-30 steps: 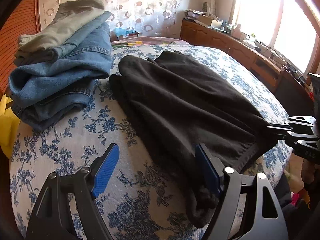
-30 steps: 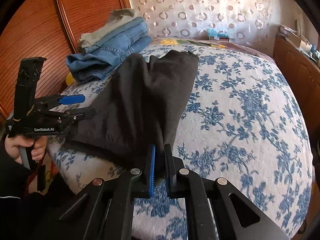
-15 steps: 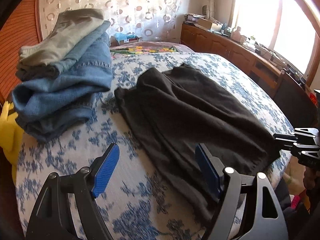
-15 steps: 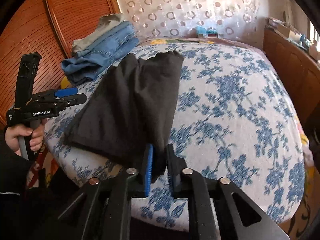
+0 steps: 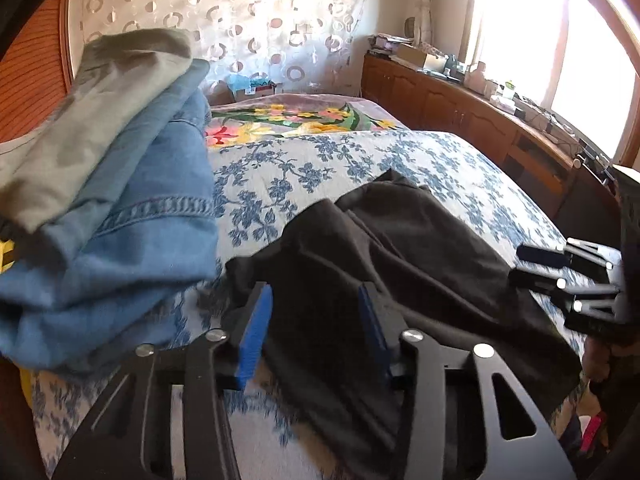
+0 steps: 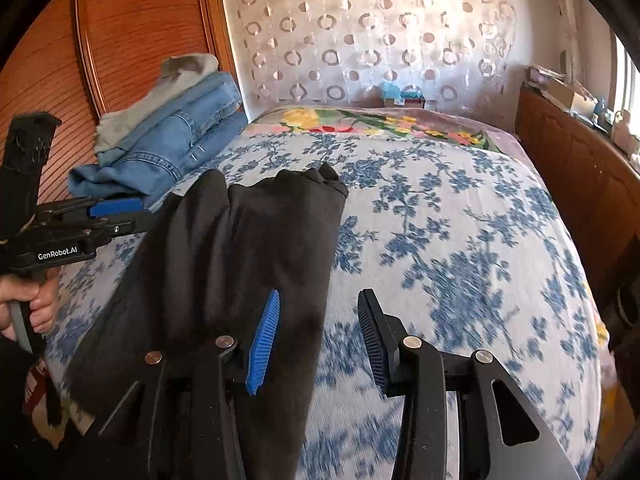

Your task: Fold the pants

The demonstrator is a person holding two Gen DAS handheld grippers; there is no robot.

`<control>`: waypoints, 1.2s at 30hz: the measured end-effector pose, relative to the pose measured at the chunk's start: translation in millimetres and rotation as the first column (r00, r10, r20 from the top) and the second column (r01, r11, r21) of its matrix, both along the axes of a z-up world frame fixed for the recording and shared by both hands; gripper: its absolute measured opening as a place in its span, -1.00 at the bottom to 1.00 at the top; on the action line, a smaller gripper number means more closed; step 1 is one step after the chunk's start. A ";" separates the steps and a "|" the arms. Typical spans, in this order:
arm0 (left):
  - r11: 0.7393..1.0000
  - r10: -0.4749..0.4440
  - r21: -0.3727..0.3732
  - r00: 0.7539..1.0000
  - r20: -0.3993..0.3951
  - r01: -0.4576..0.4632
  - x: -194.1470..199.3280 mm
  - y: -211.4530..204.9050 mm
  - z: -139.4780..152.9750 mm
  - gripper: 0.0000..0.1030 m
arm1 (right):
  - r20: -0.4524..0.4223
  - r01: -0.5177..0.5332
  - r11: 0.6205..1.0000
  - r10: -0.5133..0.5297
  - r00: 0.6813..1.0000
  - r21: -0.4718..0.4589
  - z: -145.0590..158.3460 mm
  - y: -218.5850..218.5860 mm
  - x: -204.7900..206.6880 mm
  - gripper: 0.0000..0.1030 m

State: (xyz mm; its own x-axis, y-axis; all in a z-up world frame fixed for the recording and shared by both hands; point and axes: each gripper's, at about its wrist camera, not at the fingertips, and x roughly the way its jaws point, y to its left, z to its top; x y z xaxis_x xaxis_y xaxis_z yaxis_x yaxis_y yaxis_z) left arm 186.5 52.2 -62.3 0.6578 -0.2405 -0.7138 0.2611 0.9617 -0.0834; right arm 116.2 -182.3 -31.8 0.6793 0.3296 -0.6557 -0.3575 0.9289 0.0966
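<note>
Denim stack (image 5: 120, 240) beside black pants (image 5: 400, 264); left tongs (image 5: 316, 332), right tongs (image 6: 316, 336) wide.

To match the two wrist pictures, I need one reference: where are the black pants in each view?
Left wrist: the black pants fill the centre, running toward the lower right, between the open left gripper fingers.
Right wrist: left of centre, running from mid-frame down to the bottom edge.
Shared landmark: the stack of folded jeans, left in both.

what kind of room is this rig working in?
Looks like a home bedroom: a bed with a blue floral cover, a wooden wardrobe beside it, and a stack of folded jeans next to the black pants.
</note>
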 end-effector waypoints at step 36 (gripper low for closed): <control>0.992 0.089 0.084 0.996 0.016 -0.090 3.5 13.4 10.3 -0.54 | 0.022 -0.003 1.000 0.003 1.000 0.000 -17.2 4.8 -6.3 -0.17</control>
State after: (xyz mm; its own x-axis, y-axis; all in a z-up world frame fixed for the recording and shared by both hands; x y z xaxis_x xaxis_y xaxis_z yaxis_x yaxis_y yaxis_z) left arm 190.0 65.6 -52.0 0.6828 -0.1194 -0.7208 0.1743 0.9847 0.0021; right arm 110.0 -177.5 -49.1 0.6924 0.3315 -0.6408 -0.3623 0.9278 0.0884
